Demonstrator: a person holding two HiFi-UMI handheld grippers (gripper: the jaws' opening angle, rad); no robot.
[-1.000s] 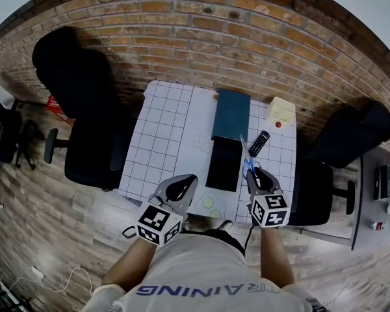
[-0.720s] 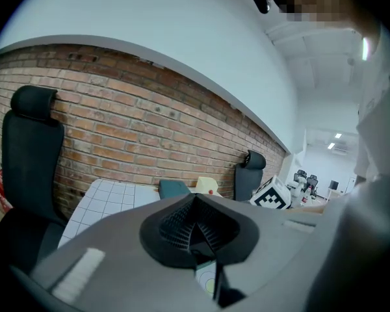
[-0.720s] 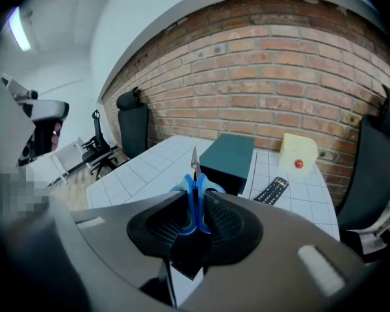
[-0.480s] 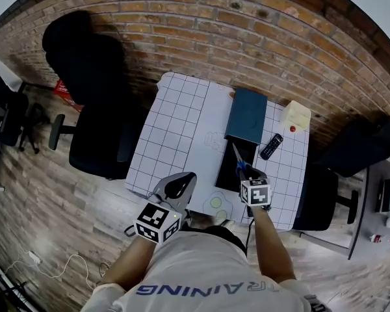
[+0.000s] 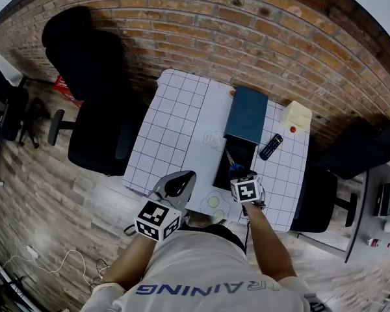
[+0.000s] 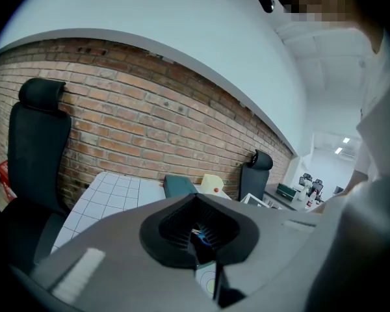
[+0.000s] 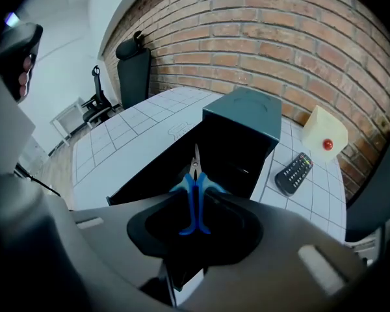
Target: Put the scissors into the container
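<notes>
Blue-handled scissors (image 7: 195, 197) stick out of my right gripper (image 7: 195, 223), which is shut on their handles; the blades point forward and down. In the head view the scissors (image 5: 232, 167) hang over the near part of the open black container (image 5: 235, 156). Its teal lid (image 5: 247, 114) stands just behind it. The right gripper view shows the container's dark inside (image 7: 231, 149) directly beyond the blade tips. My left gripper (image 5: 177, 183) hovers at the table's near edge, left of the container, shut and with nothing in it; in its own view the left gripper (image 6: 198, 239) frames the scissors.
A black remote (image 5: 271, 146) lies right of the container on the white gridded table (image 5: 169, 129). A cream box with a red dot (image 5: 297, 116) sits at the far right corner. Black office chairs (image 5: 101, 132) flank the table on both sides. A brick wall stands behind.
My right gripper has carried the scissors to the left and a little forward, from beside the remote to over the black container. The left gripper has barely moved.
</notes>
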